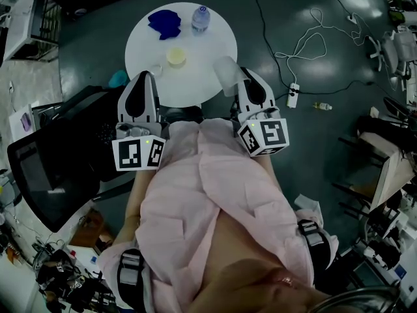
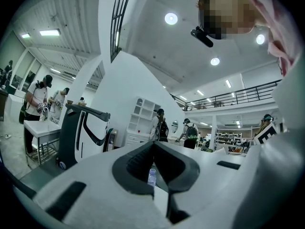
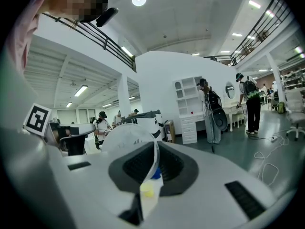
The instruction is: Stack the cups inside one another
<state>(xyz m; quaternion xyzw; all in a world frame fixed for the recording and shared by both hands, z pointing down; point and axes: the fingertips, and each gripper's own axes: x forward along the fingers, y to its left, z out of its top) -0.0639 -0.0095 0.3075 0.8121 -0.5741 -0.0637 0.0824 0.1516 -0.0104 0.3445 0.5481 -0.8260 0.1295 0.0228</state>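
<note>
A translucent white cup (image 1: 227, 75) hangs over the near right edge of the round white table (image 1: 208, 51). My right gripper (image 1: 242, 74) is shut on its wall; in the right gripper view the cup (image 3: 125, 138) bulges to the left of the jaws (image 3: 156, 146). A yellow cup (image 1: 176, 57) stands upright mid-table and shows as the yellow cup (image 3: 147, 190) through the jaws. A small clear cup (image 1: 156, 69) sits just right of my left gripper (image 1: 147, 77), whose jaws (image 2: 153, 147) are shut with nothing held.
A water bottle (image 1: 201, 19) and a crumpled blue object (image 1: 164, 23) lie at the table's far side; the bottle (image 2: 151, 176) shows past the left jaws. A teal object (image 1: 118, 78) sits off the table's left edge. A power strip with cables (image 1: 292, 94) lies on the floor to the right.
</note>
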